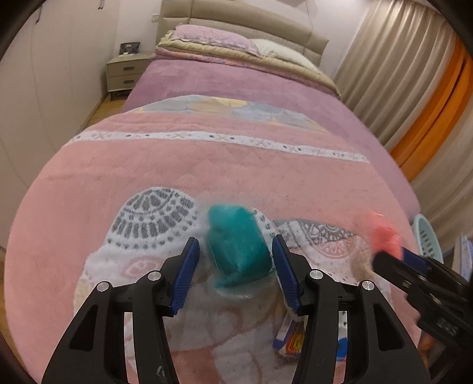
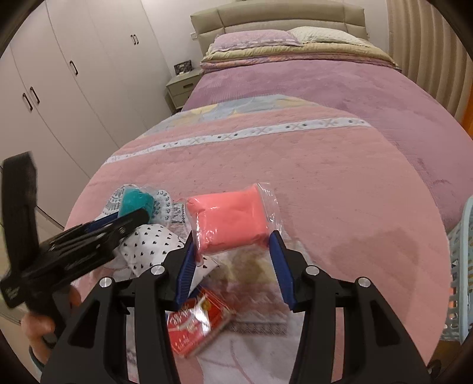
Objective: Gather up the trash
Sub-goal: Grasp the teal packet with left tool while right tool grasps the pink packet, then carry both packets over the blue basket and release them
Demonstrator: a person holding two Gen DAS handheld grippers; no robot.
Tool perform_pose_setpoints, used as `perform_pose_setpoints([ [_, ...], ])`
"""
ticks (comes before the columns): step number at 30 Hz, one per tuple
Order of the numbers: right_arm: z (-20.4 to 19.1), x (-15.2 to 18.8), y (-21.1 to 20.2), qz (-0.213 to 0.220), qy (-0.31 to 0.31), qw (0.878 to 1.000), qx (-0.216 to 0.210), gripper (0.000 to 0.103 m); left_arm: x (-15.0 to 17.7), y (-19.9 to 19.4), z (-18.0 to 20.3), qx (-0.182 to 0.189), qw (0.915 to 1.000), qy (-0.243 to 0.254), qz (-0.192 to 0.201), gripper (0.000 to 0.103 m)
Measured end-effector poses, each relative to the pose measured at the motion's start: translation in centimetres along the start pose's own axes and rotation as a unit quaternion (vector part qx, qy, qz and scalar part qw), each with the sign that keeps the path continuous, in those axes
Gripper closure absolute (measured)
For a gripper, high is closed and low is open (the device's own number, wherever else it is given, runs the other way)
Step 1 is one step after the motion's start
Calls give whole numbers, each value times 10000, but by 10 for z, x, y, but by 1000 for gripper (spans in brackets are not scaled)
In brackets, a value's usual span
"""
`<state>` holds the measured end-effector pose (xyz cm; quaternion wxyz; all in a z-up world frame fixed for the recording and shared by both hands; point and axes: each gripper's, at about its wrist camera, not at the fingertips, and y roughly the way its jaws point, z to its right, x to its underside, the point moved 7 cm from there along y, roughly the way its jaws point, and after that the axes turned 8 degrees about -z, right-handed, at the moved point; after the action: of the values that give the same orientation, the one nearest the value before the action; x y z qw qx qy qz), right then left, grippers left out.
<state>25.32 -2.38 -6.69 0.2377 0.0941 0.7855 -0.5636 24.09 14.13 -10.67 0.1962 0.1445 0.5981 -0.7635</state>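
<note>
Both packets seem to be already picked up from the bed (image 1: 266,165); the next move, probably, is to carry them to the basket (image 2: 461,265) at the bed's right edge. The left gripper (image 1: 235,260) holds the teal packet (image 1: 236,251) between its pads, above the bed's foot. The right gripper (image 2: 233,260) clamps the pink packet (image 2: 227,221). A red wrapper (image 2: 198,325) lies on the bed below.

bedroom: padded headboard (image 2: 278,17), white wardrobes (image 2: 74,76), nightstand (image 1: 127,71), beige curtains (image 1: 393,50).
</note>
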Motion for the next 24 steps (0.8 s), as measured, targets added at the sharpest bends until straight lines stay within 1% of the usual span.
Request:
perform_pose_setpoints([
  [1, 1, 1, -3, 21, -3, 10000, -7, 58, -2, 1, 1, -41, 10000, 33, -24, 64],
  [4, 5, 2, -16, 161, -48, 9998, 69, 58, -3, -7, 1, -158, 9998, 62, 55, 66],
  [8, 21, 6, -42, 412, 34, 9991, 93, 58, -7, -36, 7, -115, 9988, 8, 484, 66],
  [11, 33, 7, -58, 555, 131, 9983, 91, 58, -11, -58, 20, -47, 9975, 67, 707, 66],
  [13, 41, 7, -71, 690, 191, 9973, 129, 58, -13, -69, 37, 124, 9965, 179, 805, 66],
  [15, 52, 8, -85, 829, 268, 9960, 196, 58, -13, -78, 63, 307, 9949, 381, 888, 66],
  [17, 65, 11, -97, 922, 351, 9948, 246, 58, -12, -79, 88, 437, 9934, 568, 897, 66],
  [21, 97, 16, -122, 1053, 581, 9916, 480, 58, -8, -71, 142, 795, 9891, 949, 803, 66],
  [22, 103, 17, -126, 1077, 628, 9907, 549, 58, -6, -65, 161, 883, 9875, 1081, 735, 66],
  [24, 125, 22, -138, 1144, 782, 9878, 716, 58, -3, -57, 185, 979, 9852, 1248, 651, 66],
])
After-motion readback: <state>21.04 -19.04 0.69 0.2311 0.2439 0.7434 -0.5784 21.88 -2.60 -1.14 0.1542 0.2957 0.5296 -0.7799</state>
